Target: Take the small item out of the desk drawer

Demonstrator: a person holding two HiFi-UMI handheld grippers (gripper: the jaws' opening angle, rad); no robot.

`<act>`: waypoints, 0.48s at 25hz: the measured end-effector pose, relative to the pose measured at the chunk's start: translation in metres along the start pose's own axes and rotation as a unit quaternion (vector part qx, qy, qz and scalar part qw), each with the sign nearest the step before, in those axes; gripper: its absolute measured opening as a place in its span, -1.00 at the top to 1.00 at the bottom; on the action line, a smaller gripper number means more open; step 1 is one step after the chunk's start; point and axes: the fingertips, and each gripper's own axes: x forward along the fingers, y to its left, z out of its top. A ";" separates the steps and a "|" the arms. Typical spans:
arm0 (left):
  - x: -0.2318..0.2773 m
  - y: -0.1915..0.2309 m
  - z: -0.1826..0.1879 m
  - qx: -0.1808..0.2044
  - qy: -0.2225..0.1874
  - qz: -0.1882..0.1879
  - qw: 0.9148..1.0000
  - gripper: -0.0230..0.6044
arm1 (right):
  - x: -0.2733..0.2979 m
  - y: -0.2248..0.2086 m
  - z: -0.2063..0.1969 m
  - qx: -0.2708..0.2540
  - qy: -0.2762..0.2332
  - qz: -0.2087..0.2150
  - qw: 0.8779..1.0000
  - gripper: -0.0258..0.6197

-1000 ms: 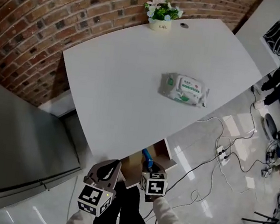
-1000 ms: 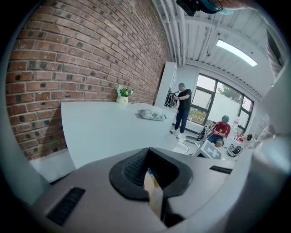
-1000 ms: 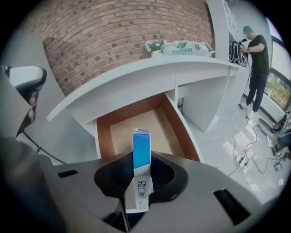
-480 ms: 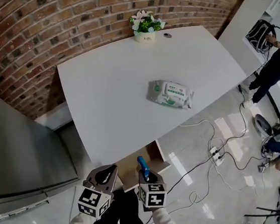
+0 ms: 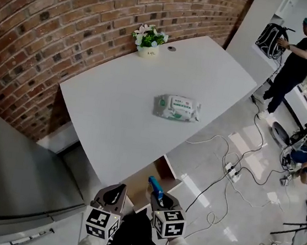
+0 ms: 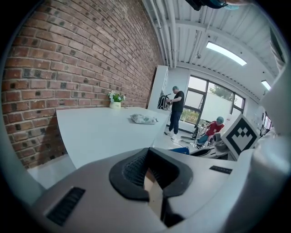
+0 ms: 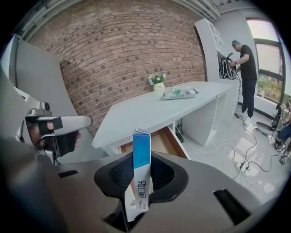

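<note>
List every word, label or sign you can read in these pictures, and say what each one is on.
"创口": large dark characters along the white part of the small box. A further character is hidden by the jaws, and the small Latin letters beside them are too blurred to read.
Wipes pack: green label, too small to read.
Flower pot: a dark mark, too small to read.
Marker cubes: square patterns only, no words.

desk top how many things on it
2: a flower pot at its far edge, a wipes pack near the middle. Nothing looks hidden.

Bright, sharp, strong fisheye edges
</note>
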 end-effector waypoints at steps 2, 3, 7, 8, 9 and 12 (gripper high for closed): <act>-0.002 -0.001 0.002 0.004 -0.002 -0.002 1.000 0.87 | -0.010 0.000 0.006 0.002 -0.012 -0.003 1.000 0.61; -0.003 -0.001 0.003 0.005 -0.003 -0.003 1.000 0.87 | -0.015 0.000 0.009 0.002 -0.018 -0.004 1.000 0.62; -0.009 -0.005 0.008 0.014 -0.006 -0.007 1.000 0.87 | -0.038 0.002 0.024 -0.001 -0.045 -0.010 0.999 0.61; -0.010 -0.006 0.010 0.017 -0.008 -0.009 1.000 0.87 | -0.044 0.002 0.029 -0.001 -0.055 -0.013 0.998 0.62; -0.011 -0.007 0.012 0.019 -0.010 -0.011 1.000 0.87 | -0.049 0.003 0.034 -0.002 -0.065 -0.015 0.998 0.61; -0.017 -0.008 0.016 0.023 -0.015 -0.012 1.000 0.87 | -0.063 0.009 0.047 -0.003 -0.088 -0.015 0.996 0.61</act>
